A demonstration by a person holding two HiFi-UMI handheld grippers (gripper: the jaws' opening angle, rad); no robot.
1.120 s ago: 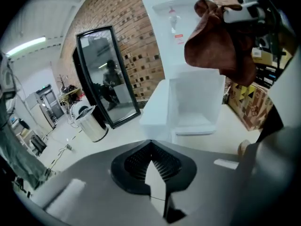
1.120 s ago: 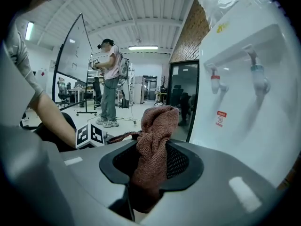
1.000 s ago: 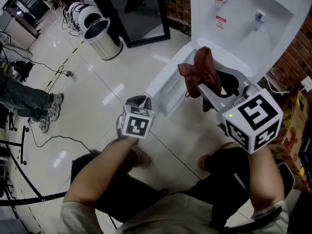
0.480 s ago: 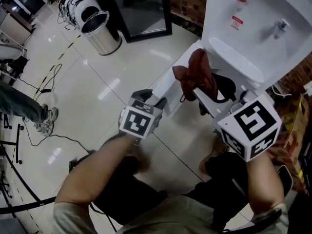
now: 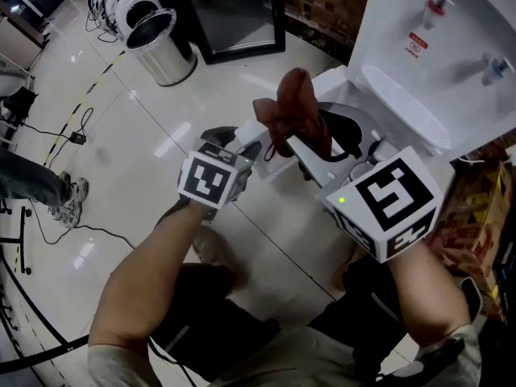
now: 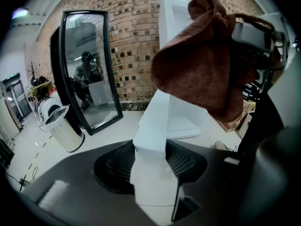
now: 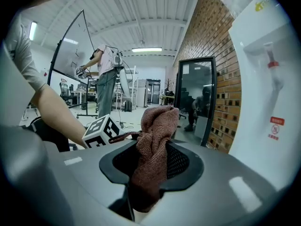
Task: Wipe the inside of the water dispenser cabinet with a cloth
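A brown cloth (image 5: 293,113) hangs bunched from my right gripper (image 5: 310,147), which is shut on it in front of the white water dispenser (image 5: 427,43). The right gripper view shows the cloth (image 7: 153,149) pinched in that gripper (image 7: 150,171). The cabinet's white door (image 5: 260,138) stands open below the dispenser. My left gripper (image 5: 244,148) is at the door's edge. Its jaws are closing, and the door's edge (image 6: 157,126) runs through the gap of the left gripper (image 6: 151,166). The cloth (image 6: 197,74) hangs just above and to the right of it.
A steel bin (image 5: 157,47) and a black-framed mirror (image 5: 238,14) stand on the tiled floor behind. A brick wall (image 6: 131,36) backs the dispenser. Cables and a bystander's legs (image 5: 44,185) are at the left. A cardboard box (image 5: 476,208) sits at the right.
The left jaws have opened, and that gripper has moved up to the door's edge. The right gripper has carried the cloth leftward, over the left gripper.
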